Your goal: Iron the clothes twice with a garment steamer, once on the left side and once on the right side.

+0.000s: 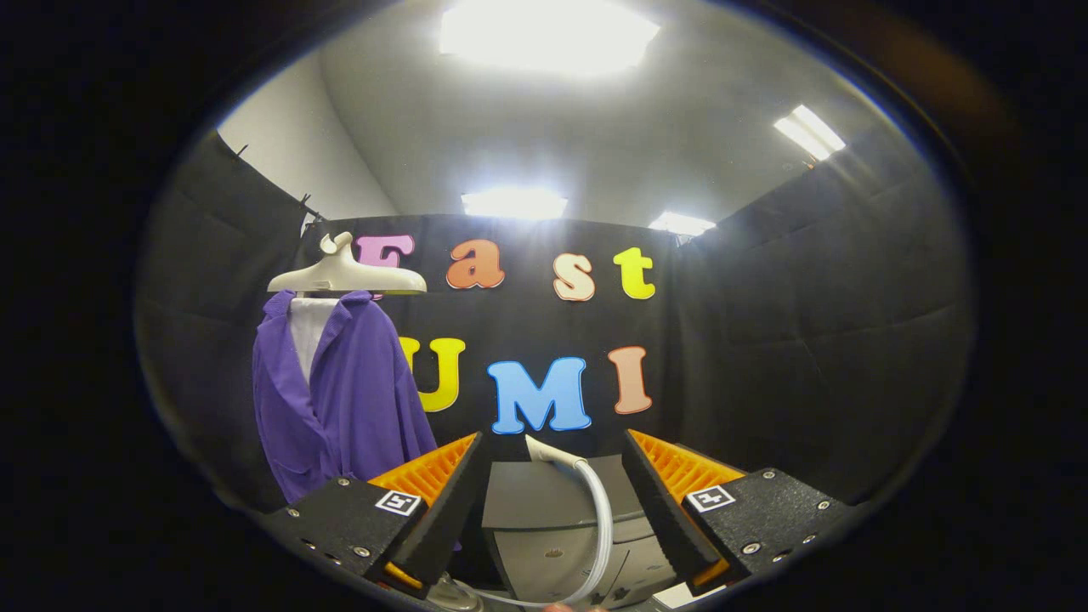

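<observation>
A purple shirt (348,395) hangs open over a white panel on a cream hanger (347,274), up and to the left beyond my left finger. The grey garment steamer base (552,531) stands just ahead, between my fingers, with its white hose (599,518) curving down over it from a nozzle end near the top. My gripper (552,476) is open, the fingers wide apart on either side of the steamer, touching nothing.
Black cloth walls close the booth behind and on both sides. Ceiling lights glare overhead. A small white object (680,595) lies low by my right finger.
</observation>
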Tool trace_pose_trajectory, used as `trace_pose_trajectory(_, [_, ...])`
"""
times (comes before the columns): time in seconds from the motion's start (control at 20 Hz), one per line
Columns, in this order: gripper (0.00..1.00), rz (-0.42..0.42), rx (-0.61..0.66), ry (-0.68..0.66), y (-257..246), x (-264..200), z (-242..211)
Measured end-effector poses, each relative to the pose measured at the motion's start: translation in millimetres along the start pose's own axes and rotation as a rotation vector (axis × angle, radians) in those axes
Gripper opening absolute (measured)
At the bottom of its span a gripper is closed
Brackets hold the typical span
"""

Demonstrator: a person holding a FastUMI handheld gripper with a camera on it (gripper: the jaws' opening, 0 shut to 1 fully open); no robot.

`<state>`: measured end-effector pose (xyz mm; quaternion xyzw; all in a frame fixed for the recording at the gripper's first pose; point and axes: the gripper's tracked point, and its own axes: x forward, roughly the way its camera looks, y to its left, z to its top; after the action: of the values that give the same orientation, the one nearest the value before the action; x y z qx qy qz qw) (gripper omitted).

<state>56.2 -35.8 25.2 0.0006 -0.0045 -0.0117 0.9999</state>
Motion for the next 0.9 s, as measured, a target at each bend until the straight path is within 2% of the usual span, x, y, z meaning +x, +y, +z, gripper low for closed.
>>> trace_pose_trajectory(0.2, [0.97,0.011,0.085,0.038,-22,65,-13])
trace_pose_trajectory(0.4, [0.96,0.034,0.074,0.133,-42,137,-48])
trace_pose_trajectory(0.65, [0.96,0.085,0.071,0.264,-66,217,-94])
trace_pose_trajectory(0.9, [0.96,0.172,0.154,0.422,-71,276,-140])
